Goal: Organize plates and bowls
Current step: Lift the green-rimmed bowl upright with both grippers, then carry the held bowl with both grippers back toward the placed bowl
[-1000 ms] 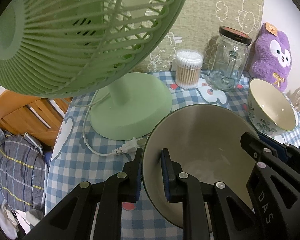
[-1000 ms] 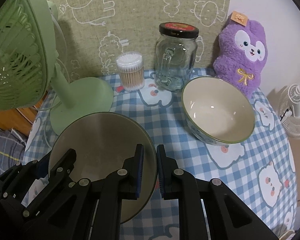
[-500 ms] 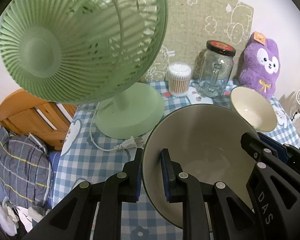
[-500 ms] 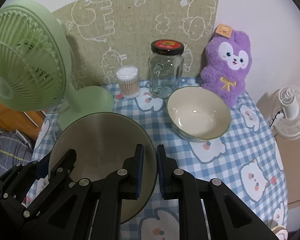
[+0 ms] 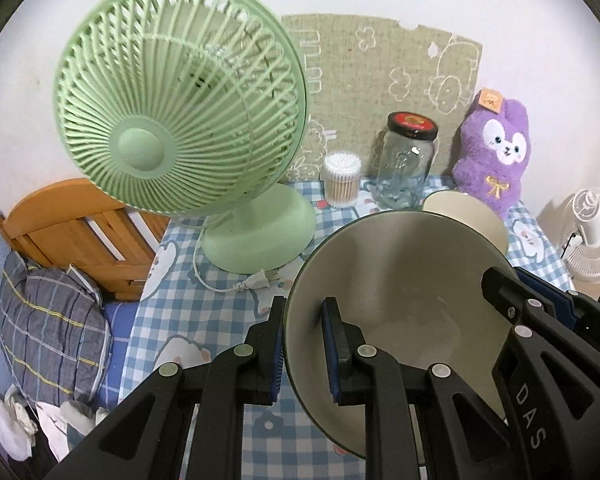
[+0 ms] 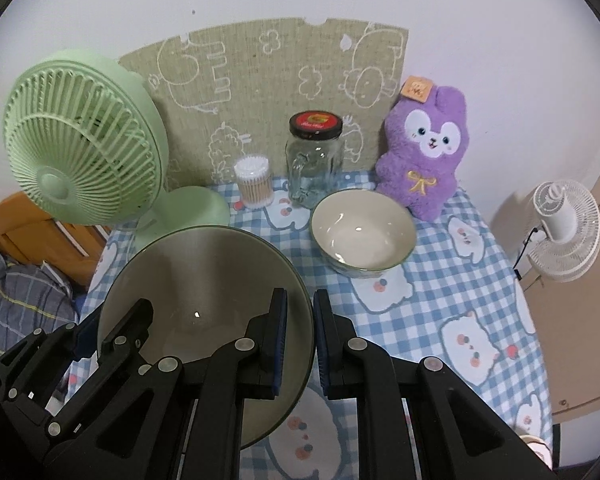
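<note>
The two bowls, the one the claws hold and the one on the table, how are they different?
The big cream bowl with a dark rim is gripped on opposite rims by the left claw and right claw; the smaller cream bowl with a patterned outside sits free on the checked tablecloth. The held bowl looks larger, being nearer. Both are empty and cream inside.

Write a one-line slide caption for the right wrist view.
Both grippers clamp one bowl's rim above the checked tablecloth; a second bowl waits beyond.

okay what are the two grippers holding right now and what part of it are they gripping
Both hold one large bowl by its rim: the left gripper clamps the rim's left side, the right gripper its right side.
</note>
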The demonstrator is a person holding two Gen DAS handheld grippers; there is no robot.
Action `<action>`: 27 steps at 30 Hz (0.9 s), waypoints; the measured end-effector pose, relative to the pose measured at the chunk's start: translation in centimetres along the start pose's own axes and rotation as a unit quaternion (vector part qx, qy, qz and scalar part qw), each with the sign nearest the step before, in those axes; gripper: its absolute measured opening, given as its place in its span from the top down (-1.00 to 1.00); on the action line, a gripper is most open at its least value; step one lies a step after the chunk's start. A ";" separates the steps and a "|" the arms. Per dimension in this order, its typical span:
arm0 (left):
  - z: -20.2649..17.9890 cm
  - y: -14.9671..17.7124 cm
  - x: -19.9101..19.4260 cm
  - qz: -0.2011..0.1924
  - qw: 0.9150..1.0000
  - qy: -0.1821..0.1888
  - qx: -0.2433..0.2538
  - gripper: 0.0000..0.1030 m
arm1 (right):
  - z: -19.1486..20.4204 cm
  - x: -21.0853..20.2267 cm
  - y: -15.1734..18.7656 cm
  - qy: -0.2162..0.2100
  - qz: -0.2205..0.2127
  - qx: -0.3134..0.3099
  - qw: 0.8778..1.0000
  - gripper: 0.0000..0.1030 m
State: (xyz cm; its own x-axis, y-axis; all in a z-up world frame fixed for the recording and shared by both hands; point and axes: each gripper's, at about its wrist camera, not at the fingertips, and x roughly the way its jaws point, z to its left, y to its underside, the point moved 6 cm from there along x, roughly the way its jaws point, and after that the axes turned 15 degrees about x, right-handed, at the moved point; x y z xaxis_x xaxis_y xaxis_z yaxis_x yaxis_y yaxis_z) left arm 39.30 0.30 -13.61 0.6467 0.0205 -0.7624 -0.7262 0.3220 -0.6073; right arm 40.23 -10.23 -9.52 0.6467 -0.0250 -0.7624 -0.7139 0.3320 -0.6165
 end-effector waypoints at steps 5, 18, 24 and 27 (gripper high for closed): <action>-0.3 -0.1 -2.4 -0.011 1.000 -0.003 -0.006 0.72 | -0.4 -2.5 -0.1 -0.006 -0.011 -0.001 1.000 0.68; -1.8 0.1 -7.9 -0.029 0.999 -0.014 -0.011 0.71 | -2.5 -8.1 0.5 -0.020 -0.028 0.006 0.999 0.68; -3.0 0.6 -10.2 -0.035 0.999 -0.016 -0.013 0.71 | -3.8 -10.3 1.1 -0.022 -0.033 0.006 0.999 0.68; -3.4 0.9 -11.3 -0.038 0.999 -0.018 -0.015 0.71 | -4.6 -11.3 1.4 -0.026 -0.033 0.007 0.999 0.68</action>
State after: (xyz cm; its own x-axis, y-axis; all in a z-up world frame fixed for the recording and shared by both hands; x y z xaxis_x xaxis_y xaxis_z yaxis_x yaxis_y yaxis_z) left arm 30.58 -2.89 -6.30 0.7074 0.0324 -0.7061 -0.6815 0.2964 -0.6691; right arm 30.67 -13.79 -2.65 0.7059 0.0012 -0.7083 -0.6651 0.3449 -0.6623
